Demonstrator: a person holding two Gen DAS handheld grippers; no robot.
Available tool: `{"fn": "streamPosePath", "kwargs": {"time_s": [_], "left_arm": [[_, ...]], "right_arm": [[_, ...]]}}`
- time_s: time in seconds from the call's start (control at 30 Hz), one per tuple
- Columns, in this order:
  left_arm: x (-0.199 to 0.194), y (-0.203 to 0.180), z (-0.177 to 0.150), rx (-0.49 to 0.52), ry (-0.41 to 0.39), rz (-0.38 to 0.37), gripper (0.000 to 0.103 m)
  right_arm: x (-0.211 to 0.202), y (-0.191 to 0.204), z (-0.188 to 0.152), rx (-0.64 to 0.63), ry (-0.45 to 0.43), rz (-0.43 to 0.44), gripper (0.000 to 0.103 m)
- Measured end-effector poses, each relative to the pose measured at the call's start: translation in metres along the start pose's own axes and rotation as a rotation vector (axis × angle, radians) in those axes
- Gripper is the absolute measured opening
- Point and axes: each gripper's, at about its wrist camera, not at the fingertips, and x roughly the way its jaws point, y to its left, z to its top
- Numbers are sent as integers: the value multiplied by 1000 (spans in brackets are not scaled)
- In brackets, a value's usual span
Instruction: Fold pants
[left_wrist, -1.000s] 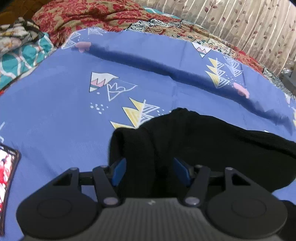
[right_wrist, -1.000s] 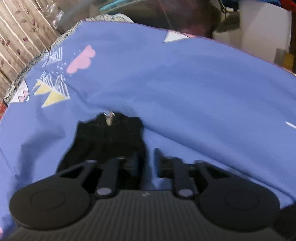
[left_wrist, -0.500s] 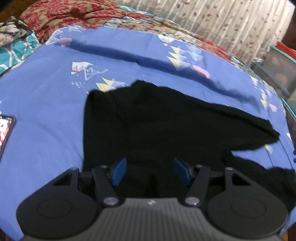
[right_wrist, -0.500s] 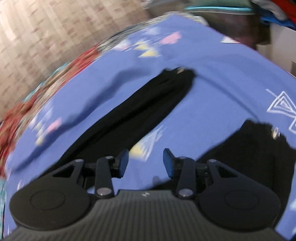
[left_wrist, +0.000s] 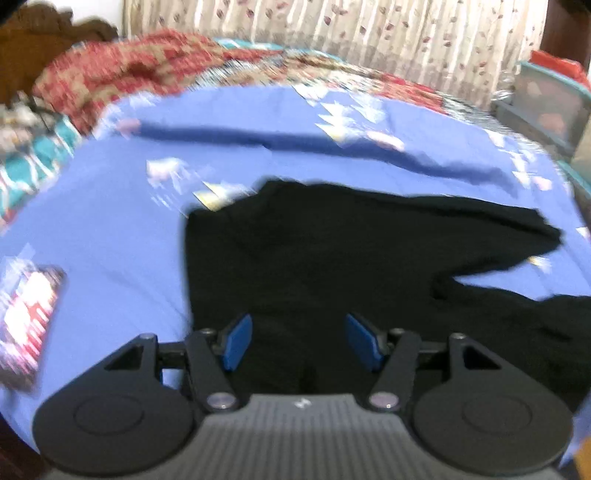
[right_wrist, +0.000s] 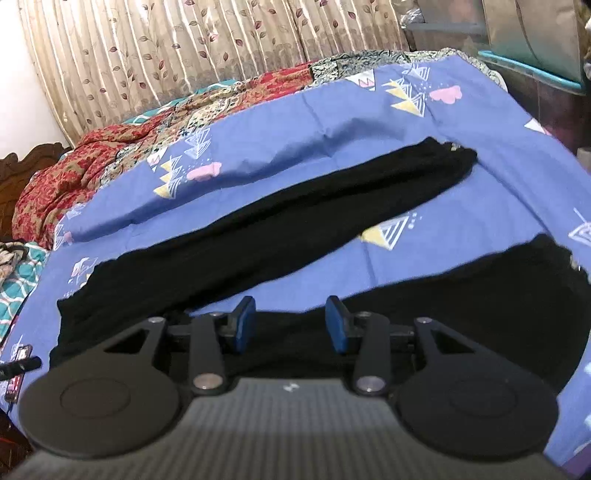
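Observation:
Black pants (left_wrist: 332, 254) lie spread flat on the blue patterned bedsheet (left_wrist: 110, 229), waist to the left and the two legs splayed apart to the right. In the right wrist view the far leg (right_wrist: 295, 221) runs diagonally and the near leg (right_wrist: 480, 302) lies closer. My left gripper (left_wrist: 298, 341) is open and empty above the waist end. My right gripper (right_wrist: 287, 324) is open and empty above the near edge of the pants.
A phone (left_wrist: 26, 325) lies on the sheet at the left. A red patterned quilt (right_wrist: 74, 166) is bunched along the far side below curtains (right_wrist: 184, 48). Storage boxes (left_wrist: 546, 103) stand beyond the bed's right end.
Both grippers have pulled back and risen from the pants. The right gripper opened and let go of the leg cuff; it has swung to look across the whole garment.

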Motion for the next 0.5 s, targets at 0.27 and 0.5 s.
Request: {"fn": "streamPosePath", "kwargs": {"time_s": [0.27,0.5], "left_arm": [[67,28,80,145,-57,142,72],[157,20,104,209,-49,98,89]], "right_arm": [[46,-35,65,81,-21,-70,45],[175,-87,171,243,40,-226,46]]}}
